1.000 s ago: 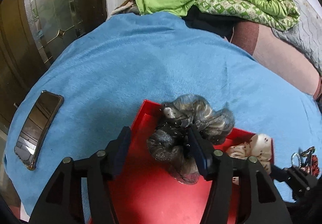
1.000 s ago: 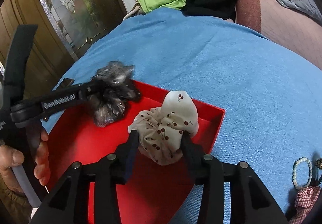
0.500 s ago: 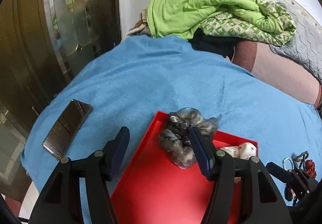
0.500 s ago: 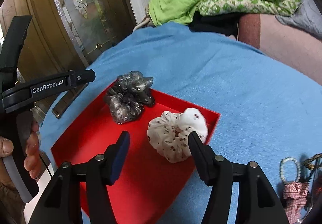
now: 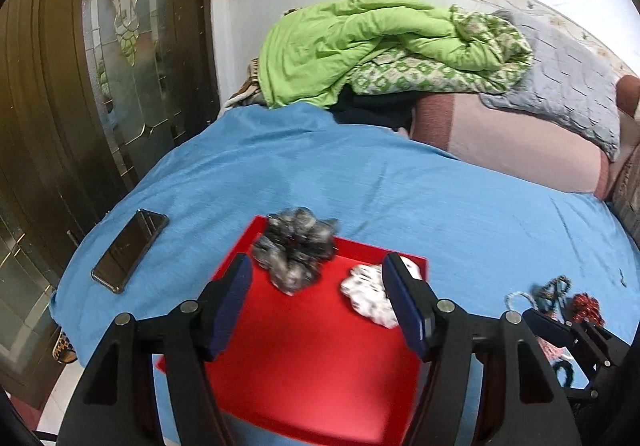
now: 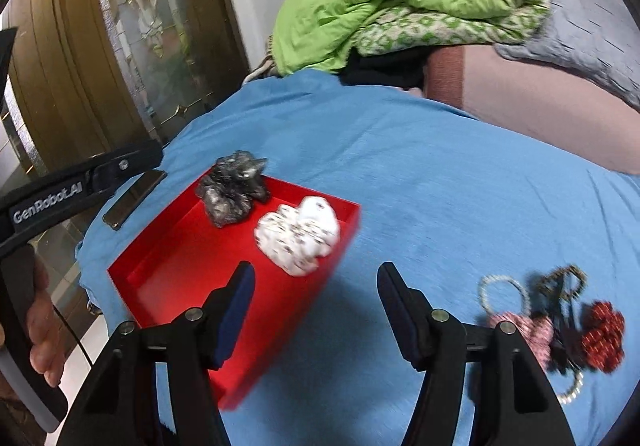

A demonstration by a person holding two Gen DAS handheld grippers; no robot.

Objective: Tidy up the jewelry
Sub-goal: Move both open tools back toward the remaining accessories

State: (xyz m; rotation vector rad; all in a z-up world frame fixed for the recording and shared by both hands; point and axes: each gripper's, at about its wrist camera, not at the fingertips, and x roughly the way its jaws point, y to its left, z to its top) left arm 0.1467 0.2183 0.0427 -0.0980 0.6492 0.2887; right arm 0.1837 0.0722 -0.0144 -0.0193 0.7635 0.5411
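Note:
A red tray point(image 5: 320, 358) point(image 6: 168, 270) lies on the blue cloth. In it lie a silver-grey scrunchie point(image 5: 294, 250) point(image 6: 234, 187) at the far corner and a white cherry-print scrunchie point(image 5: 370, 296) point(image 6: 300, 236) beside it. My left gripper point(image 5: 316, 302) is open and empty, raised above the tray. My right gripper point(image 6: 314, 310) is open and empty, raised over the tray's right edge. A pile of jewelry lies on the cloth to the right: a pearl bracelet point(image 6: 502, 292), a pink checked scrunchie point(image 6: 528, 330), a red one point(image 6: 604, 336) and dark chains point(image 6: 560, 282); it also shows in the left wrist view point(image 5: 560, 296).
A dark phone point(image 5: 130, 250) lies on the cloth left of the tray. A green quilt point(image 5: 380, 41) and a grey pillow point(image 5: 560, 85) are piled on the sofa behind. A wooden glass door point(image 5: 80, 85) stands at the left.
Both grippers let go of their scrunchies, opened wide and drew back and up from the tray. The right gripper has shifted to the right.

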